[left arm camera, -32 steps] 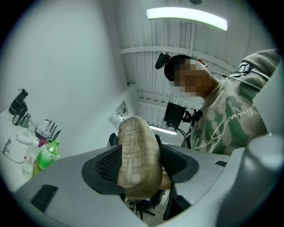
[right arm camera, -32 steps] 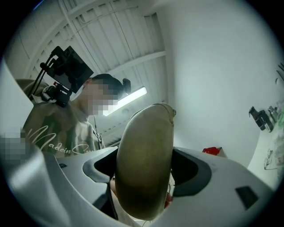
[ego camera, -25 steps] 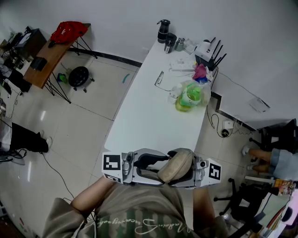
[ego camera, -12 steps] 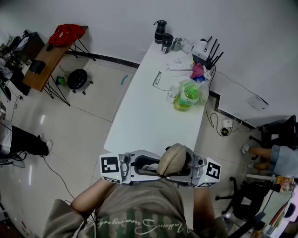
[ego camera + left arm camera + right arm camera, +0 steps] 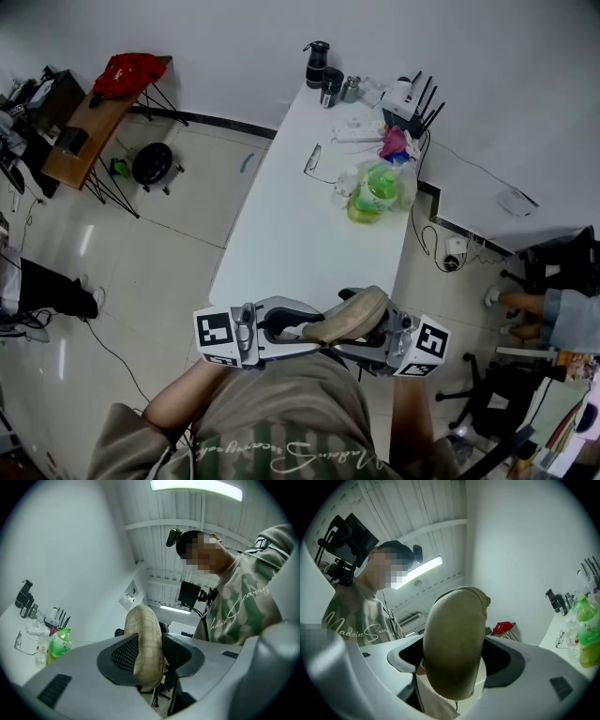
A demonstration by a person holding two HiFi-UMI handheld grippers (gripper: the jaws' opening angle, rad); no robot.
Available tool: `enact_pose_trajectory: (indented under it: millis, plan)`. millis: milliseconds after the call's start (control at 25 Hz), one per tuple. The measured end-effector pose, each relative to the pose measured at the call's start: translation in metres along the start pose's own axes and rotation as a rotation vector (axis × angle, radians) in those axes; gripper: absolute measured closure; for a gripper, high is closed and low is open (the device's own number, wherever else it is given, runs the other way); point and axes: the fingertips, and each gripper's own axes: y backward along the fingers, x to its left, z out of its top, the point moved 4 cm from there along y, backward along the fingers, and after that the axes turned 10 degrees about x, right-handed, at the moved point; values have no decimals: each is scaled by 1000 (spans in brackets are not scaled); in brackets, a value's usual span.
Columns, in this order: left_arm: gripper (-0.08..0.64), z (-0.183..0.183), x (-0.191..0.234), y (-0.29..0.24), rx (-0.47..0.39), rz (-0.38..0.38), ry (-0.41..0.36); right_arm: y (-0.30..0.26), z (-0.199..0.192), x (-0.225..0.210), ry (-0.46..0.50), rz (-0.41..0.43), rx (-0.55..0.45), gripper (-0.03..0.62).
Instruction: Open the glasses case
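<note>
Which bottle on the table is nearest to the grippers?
The green bottle, by the right edge of the table. The black flask and black cup stand much farther off, at the far end by the wall.

White table [image 5: 309, 234] butts white wall [image 5: 216, 37]. Glossy tile floor [image 5: 159, 253] left of table, wooden desk [image 5: 94, 117] further left. Strip light [image 5: 197, 489] on ceiling.

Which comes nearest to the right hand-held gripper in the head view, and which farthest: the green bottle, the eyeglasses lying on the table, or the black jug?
1. Green bottle, at the right edge of the table.
2. Eyeglasses, just beyond, toward the left edge.
3. Black jug, at the far end.
</note>
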Motion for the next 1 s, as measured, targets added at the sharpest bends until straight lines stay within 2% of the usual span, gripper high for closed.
enact_pose_trajectory:
  millis: [160,440,560,640,760,880,1000]
  plan:
    - [394,3,1,6,-27,6,15,-1,-2,-2,-49,15,-1,219]
    - [393,7,-4,11,-30,-19,-13,-4,0,1,9,68,-98,222]
    - [391,15,2,23,-112,-3,28,-4,6,5,29,84,-167,227]
    - [391,18,5,31,-133,4,34,-5,10,9,60,103,-191,227]
    - [380,16,4,31,-74,-18,23,-10,13,14,132,113,-161,227]
    - [259,15,3,26,-10,-23,-10,-14,12,17,170,122,-117,227]
    - [243,12,0,21,16,-50,-21,-18,12,21,187,163,-94,227]
